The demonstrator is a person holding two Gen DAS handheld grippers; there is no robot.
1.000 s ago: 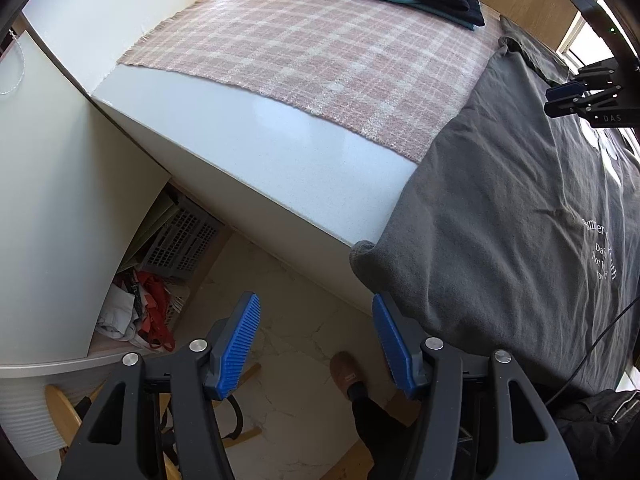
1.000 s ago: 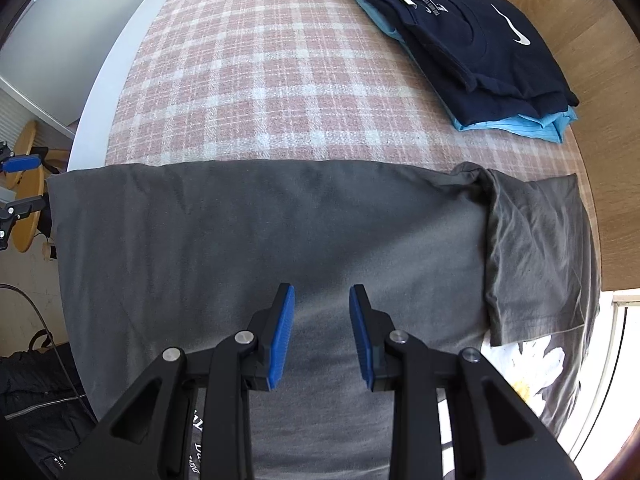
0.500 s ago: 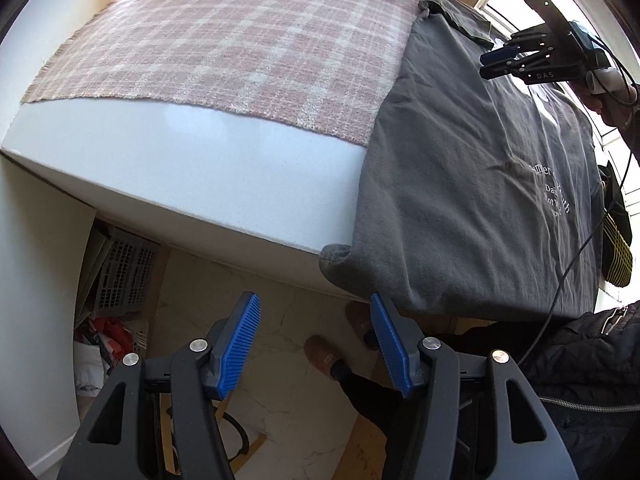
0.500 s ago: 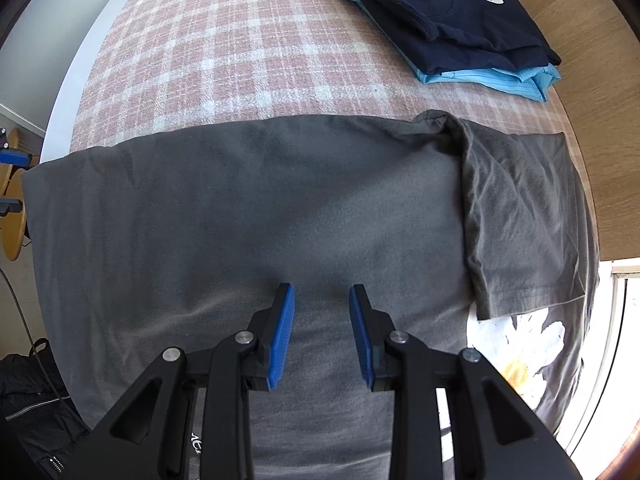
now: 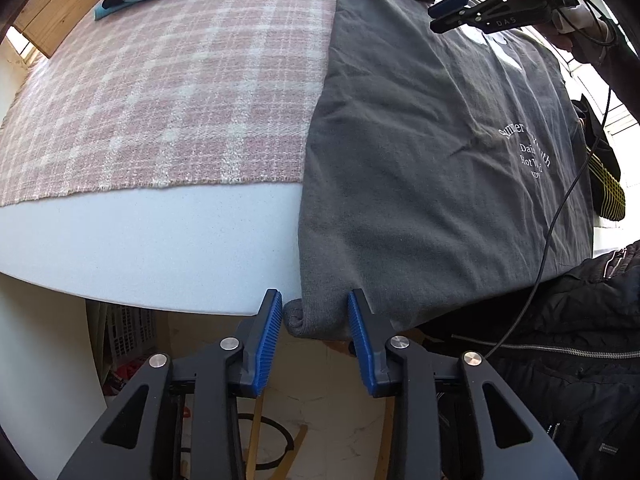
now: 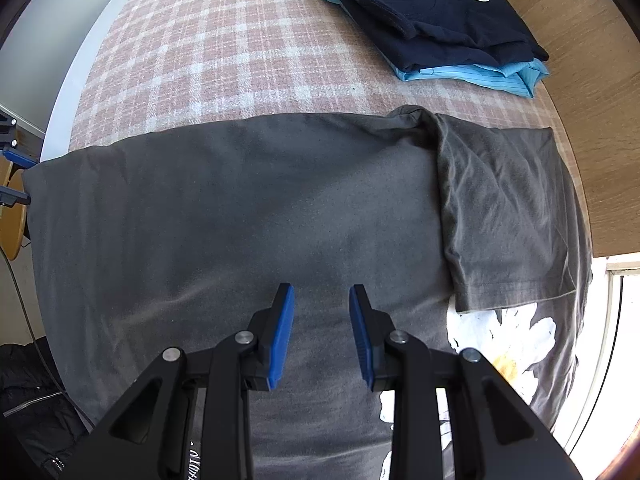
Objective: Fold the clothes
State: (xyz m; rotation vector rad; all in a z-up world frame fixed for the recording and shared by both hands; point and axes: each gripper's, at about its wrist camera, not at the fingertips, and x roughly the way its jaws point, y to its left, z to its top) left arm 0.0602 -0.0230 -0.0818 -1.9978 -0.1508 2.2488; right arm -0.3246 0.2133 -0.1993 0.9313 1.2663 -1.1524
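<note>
The left gripper (image 5: 314, 330) was closing its fingers around the grey shirt's (image 5: 420, 152) overhanging corner; the right gripper (image 6: 321, 332), fingers spread, hovered mid-shirt.

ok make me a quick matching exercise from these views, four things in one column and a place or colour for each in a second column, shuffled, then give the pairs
Things
1. grey t-shirt
2. navy folded shirt
3. light blue folded garment
4. plaid blanket

Descriptions
A. pink and white checks, covering the table top
B. top of the folded stack
C. spread flat, one sleeve folded in, white flower print
D. bottom of the folded stack

Pairs: 1-C, 2-B, 3-D, 4-A
</note>
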